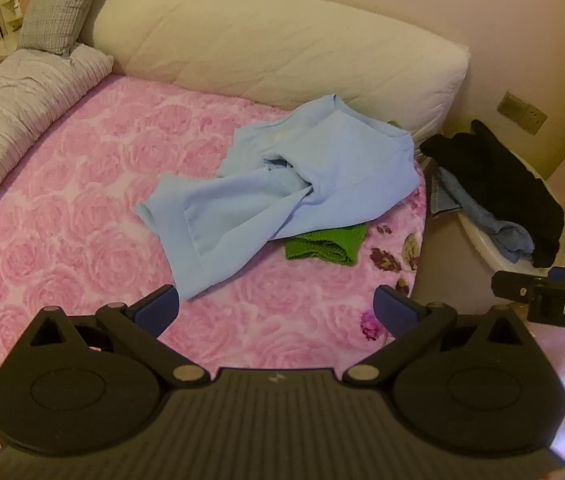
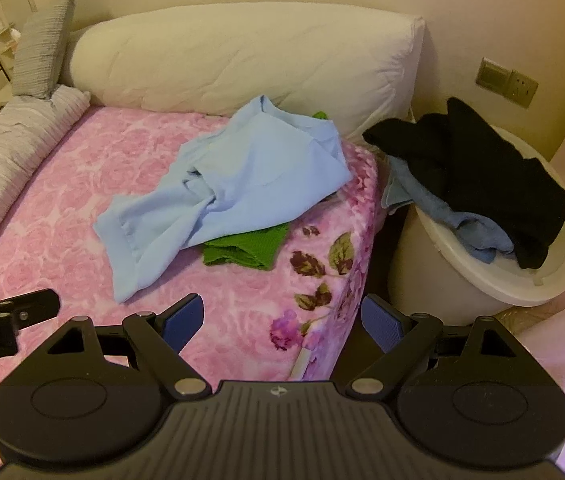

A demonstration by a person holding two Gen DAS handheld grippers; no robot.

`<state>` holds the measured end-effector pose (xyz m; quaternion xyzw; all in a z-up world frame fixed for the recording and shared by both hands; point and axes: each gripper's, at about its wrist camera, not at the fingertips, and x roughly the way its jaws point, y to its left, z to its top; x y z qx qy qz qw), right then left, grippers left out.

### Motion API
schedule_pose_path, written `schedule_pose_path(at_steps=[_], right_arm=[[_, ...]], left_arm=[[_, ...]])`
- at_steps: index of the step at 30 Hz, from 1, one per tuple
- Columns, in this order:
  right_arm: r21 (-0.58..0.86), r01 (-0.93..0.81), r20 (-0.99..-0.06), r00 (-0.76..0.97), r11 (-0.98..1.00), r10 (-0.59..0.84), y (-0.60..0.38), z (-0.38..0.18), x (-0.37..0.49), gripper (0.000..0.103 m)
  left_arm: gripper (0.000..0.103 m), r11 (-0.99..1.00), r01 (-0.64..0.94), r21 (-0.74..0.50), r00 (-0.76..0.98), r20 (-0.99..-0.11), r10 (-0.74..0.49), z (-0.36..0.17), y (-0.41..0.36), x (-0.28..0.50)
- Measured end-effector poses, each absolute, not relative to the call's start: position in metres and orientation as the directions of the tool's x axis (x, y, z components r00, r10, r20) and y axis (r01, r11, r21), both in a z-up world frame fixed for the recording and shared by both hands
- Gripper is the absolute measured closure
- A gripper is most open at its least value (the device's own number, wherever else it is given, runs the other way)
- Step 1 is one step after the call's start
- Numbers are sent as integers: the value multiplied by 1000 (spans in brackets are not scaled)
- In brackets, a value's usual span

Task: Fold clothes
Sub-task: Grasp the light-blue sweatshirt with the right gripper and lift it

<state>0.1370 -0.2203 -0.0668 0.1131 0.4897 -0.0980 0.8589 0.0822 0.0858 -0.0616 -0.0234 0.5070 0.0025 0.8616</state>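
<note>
While both jaws gape, blue garment (image 1: 282,184) lies ahead, untouched.

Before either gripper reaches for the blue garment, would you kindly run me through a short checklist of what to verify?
1. Left gripper open and holding nothing: ok.
2. Right gripper open and holding nothing: ok.
3. Blue garment within view of both cameras: ok.
4. Garment lying flat: not ok, it is crumpled and twisted.
5. Garment clear of other clothes: not ok, it lies over a green cloth.
6. Free space on the pink bedcover for spreading: ok, the area left of the garment is bare.
</note>
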Motion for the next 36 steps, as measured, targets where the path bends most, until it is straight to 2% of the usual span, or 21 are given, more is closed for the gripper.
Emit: schedule_pose_path(at_steps=[14,19,23,28,31,34,35,36], right_arm=[[237,337,-885,462,911,60,-329,-168,244,16],[325,387,-878,462,863,124,-374,-216,290,24],[451,516,-847,505,728,167,-417,-252,316,25],[616,676,-776,609,404,164,-468,-293,334,25],[626,725,-778,606,286,166,-485,-318,347,28],[658,711,-753,620,248,222,-483,-321,349,40],[669,705,-743,625,236,240,-481,-322,349,48],[679,699,-733,630,223,258,-480,-323,350,63]], left_arm=[[1,992,-122,-33,344,-939,11,-136,84,192],[1,991,-126,-37,291,-957,1,-169,76,235],[1,992,-124,-28,272,-962,6,-189,73,263],[1,991,-135,2,261,-965,37,-202,76,281],[1,988,-156,10,252,-966,50,-205,82,282],[1,984,-176,22,245,-967,66,-204,90,280],[1,982,-186,23,246,-967,70,-201,93,278],[1,980,-198,24,248,-966,73,-197,96,276]])
